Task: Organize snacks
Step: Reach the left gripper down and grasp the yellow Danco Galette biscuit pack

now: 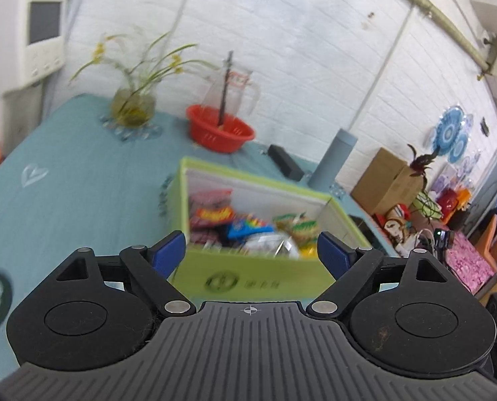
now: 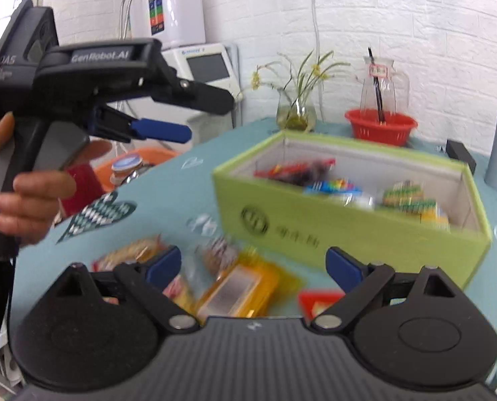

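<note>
Looking along our right gripper, we find its blue pads spread wide with nothing pressed between them. Motion blur smears everything below: a yellow packet lies on the teal tablecloth with its long axis running from 7 to 1 o'clock, its lower end cut off by the gripper body. At 9 o'clock of it sits an orange-and-red packet, half covered by the left pad, and at 3 o'clock a red packet shows only a corner. A clear wrapper at 12 o'clock is too blurred to read.

Beyond them stands the green box, open-topped, its long axis running 10 to 4 o'clock, with sorted snacks inside; their labels cannot be made out.

In the left wrist view, our left gripper hangs over the near wall of that box, pads apart and empty. From the right wrist camera only one of its blue fingers shows clearly, and a hand wraps the handle.
</note>
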A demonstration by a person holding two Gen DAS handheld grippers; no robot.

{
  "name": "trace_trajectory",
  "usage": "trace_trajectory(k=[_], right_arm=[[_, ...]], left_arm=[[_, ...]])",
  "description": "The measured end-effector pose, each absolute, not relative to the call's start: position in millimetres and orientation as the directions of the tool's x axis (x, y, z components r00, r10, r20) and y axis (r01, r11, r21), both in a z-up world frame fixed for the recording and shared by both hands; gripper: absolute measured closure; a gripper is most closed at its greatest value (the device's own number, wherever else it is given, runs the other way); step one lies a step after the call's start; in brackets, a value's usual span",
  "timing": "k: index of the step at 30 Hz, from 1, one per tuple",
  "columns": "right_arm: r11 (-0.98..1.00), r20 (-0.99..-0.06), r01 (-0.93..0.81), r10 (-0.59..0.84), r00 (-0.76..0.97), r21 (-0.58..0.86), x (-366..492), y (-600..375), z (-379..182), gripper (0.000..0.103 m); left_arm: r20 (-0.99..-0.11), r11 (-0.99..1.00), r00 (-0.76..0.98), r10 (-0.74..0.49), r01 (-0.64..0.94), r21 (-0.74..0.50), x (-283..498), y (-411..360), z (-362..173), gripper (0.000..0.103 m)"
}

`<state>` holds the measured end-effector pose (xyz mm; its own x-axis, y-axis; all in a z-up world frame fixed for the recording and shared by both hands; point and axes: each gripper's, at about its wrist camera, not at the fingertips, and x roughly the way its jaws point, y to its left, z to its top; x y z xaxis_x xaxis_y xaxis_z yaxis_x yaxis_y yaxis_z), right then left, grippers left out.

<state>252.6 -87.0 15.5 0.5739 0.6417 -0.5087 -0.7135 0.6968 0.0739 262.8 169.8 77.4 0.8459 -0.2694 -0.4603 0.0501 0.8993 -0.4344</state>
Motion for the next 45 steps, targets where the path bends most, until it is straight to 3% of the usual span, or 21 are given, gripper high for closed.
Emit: trace_trajectory(k=[8, 13, 17, 19, 23, 30, 38, 43, 45], right_arm=[[0.573, -0.541, -0.794, 0.741, 0.398, 0.201, 194, -58, -10, 0.01], [0.521, -0.529, -0.844, 0.756, 0.386, 0.13, 189, -23, -9, 0.01], [0.519, -0.522, -0.835, 0.771, 0.365, 0.182, 218, -4, -12, 0.01], [0.552, -0.569, -0.808, 0.74, 0.359, 0.207, 232, 5, -19, 0.01], [0.558, -0.583, -0.81, 0.724, 0.369, 0.18, 228, 4, -24, 0.009], [0.512, -0.603, -0.85, 0.719, 0.346, 0.122, 205, -6, -28, 0.009], [0.577, -0.573, -0.8, 0.717, 0.398, 0.166, 185, -57, -22, 0.01], [0.648, -0.556, -0.738, 0.69, 0.464, 0.187, 156, -101, -14, 0.01], [0.67, -0.556, -0.71, 0.682, 0.476, 0.215, 148, -112, -15, 0.01]], left_arm=[[-0.551, 0.76, 0.793, -0.261, -0.183, -0.623, 187, 218, 12, 0.043], [-0.595, 0.761, 0.775, -0.213, -0.251, -0.599, 158, 231, 3, 0.043], [-0.579, 0.748, 0.781, -0.236, -0.234, -0.621, 151, 235, -1, 0.04], [-0.573, 0.734, 0.773, -0.271, -0.219, -0.642, 154, 236, -4, 0.041], [-0.563, 0.726, 0.77, -0.302, -0.197, -0.659, 158, 236, -7, 0.041], [-0.569, 0.711, 0.707, -0.42, -0.133, -0.69, 169, 212, -20, 0.054], [-0.564, 0.706, 0.606, -0.561, -0.005, -0.708, 164, 162, -19, 0.05], [-0.624, 0.8, 0.621, -0.474, 0.007, -0.6, 156, 159, 5, 0.048], [-0.63, 0.841, 0.656, -0.416, 0.014, -0.541, 156, 162, 14, 0.039]])
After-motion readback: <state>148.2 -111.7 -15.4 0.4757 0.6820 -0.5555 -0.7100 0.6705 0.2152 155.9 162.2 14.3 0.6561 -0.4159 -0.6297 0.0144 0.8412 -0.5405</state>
